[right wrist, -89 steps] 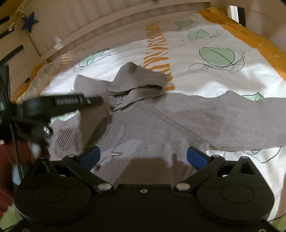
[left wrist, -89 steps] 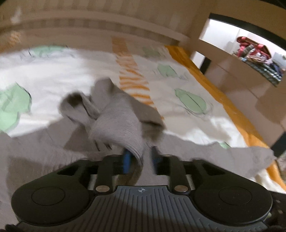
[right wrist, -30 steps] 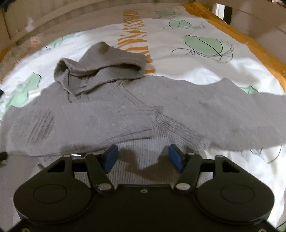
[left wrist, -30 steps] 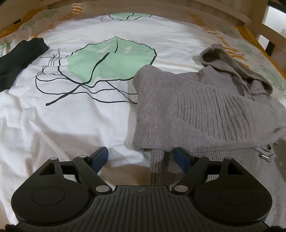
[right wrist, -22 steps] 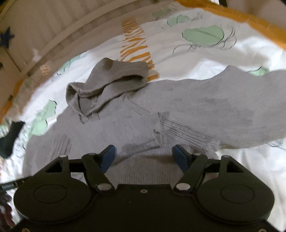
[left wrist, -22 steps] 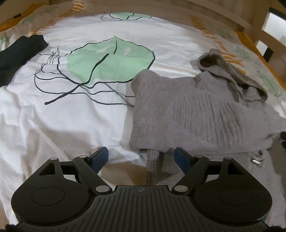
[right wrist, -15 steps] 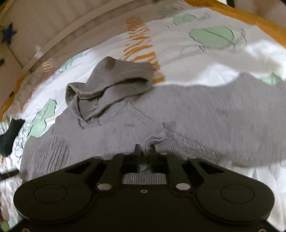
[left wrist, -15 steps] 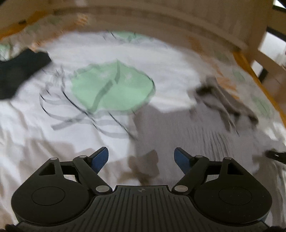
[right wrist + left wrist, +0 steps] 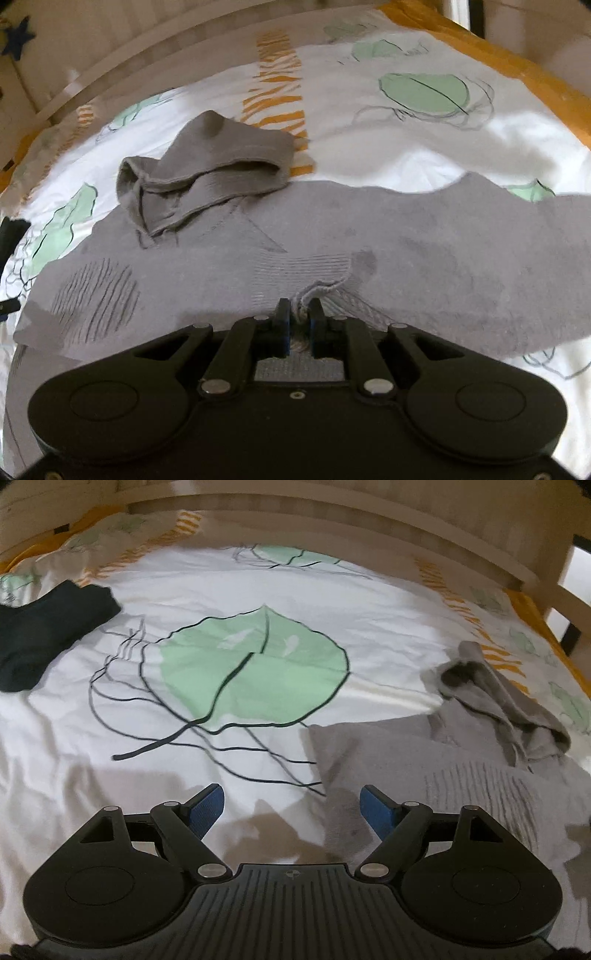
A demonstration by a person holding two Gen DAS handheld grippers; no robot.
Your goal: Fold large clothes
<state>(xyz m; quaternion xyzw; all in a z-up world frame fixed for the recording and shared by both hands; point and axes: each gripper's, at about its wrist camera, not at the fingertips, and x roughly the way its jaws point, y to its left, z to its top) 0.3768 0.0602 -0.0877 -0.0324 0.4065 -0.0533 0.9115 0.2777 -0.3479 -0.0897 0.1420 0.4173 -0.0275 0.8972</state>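
Grey hoodie (image 9: 332,236) lies spread flat on the leaf-print bedsheet (image 9: 177,590), hood (image 9: 207,166) bunched at its far edge. Right gripper (image 9: 298,317) has just been closing; jaws now pinch a small cuff tuft. Thin bite: knit may slip free when lifted. Left gripper (image 9: 291,805) jaws wide apart, empty, beside the hoodie's edge. Dark garment (image 9: 44,624) well left of the hoodie; wooden bed rail (image 9: 332,513) beyond.

We see a bed (image 9: 92,775) covered by a white duvet (image 9: 388,147) printed with green leaves and orange stripes, edged in orange. A grey hooded sweater (image 9: 406,240) lies spread flat on it, hood (image 9: 207,170) crumpled at the top. A dark garment (image 9: 40,627) lies well apart from the sweater.
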